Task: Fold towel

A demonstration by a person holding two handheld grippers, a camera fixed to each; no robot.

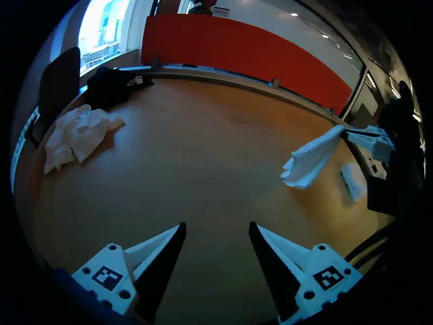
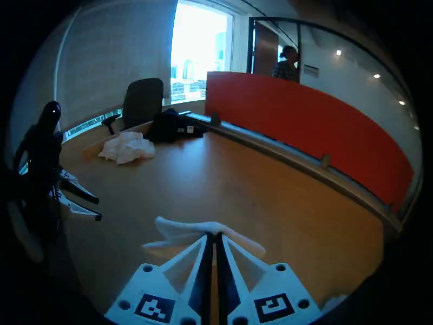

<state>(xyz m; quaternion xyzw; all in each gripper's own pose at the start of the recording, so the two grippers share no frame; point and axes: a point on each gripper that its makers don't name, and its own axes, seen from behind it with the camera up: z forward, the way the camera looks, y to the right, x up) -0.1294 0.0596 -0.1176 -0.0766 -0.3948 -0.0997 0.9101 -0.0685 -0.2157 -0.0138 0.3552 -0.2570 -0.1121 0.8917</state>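
Right claw [image 2: 215, 237] pinches towel [image 2: 184, 227] at 1 edge, held clear of desk [image 1: 205, 151], well apart from cloth heap [image 1: 76, 135]. Left claw [image 1: 216, 238] spread, empty. Step looks like pickup. Next, probably: left claw takes a 2nd corner.

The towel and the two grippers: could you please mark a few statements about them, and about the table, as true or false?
1. The right gripper is shut on a white towel. True.
2. The left gripper is clamped on the same towel. False: its fingers stand apart over the table and hold nothing.
3. A crumpled pile of white cloth lies on the wooden table. True.
4. The partition behind the table is blue. False: it is red.
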